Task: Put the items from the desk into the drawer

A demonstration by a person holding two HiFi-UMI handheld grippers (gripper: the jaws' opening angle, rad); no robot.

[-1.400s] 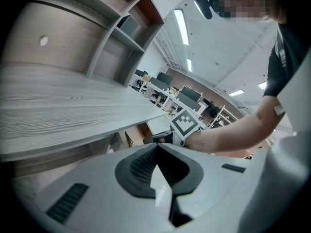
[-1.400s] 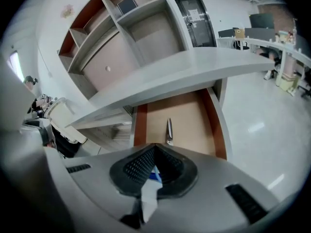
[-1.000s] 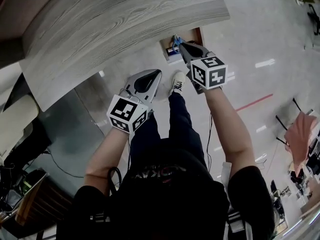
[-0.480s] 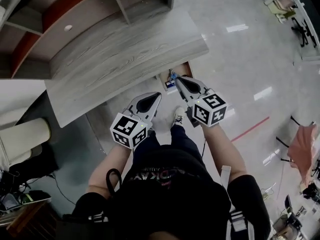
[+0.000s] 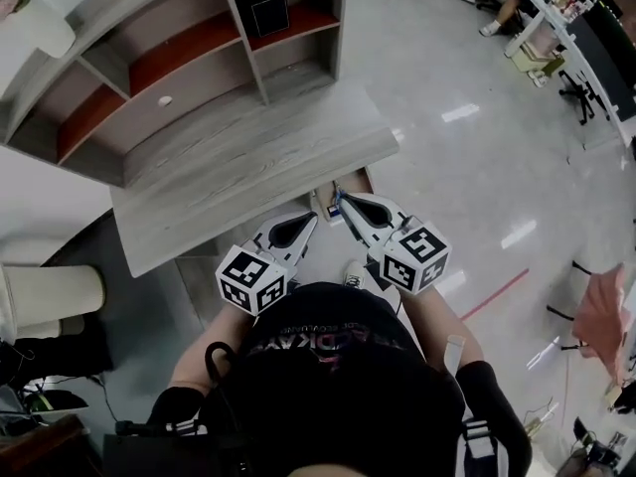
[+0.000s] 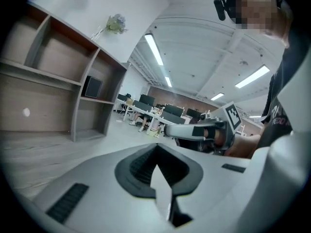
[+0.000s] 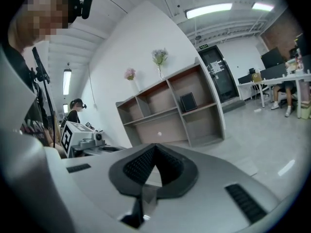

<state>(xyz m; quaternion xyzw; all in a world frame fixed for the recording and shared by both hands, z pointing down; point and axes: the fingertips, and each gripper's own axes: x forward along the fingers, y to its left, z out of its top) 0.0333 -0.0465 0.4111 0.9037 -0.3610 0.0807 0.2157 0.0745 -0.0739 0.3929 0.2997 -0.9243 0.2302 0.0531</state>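
Left gripper (image 6: 156, 149), jaws closed tip to tip, nothing between them. Lower left: grey desk (image 6: 39, 149). Behind: open shelf unit (image 6: 58, 81) holding a black box (image 6: 92, 87). Mid-right: right gripper (image 6: 169, 129).

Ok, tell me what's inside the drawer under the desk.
Only a corner of the open drawer shows, with a pale item in it. The desk and the right gripper cover the rest.
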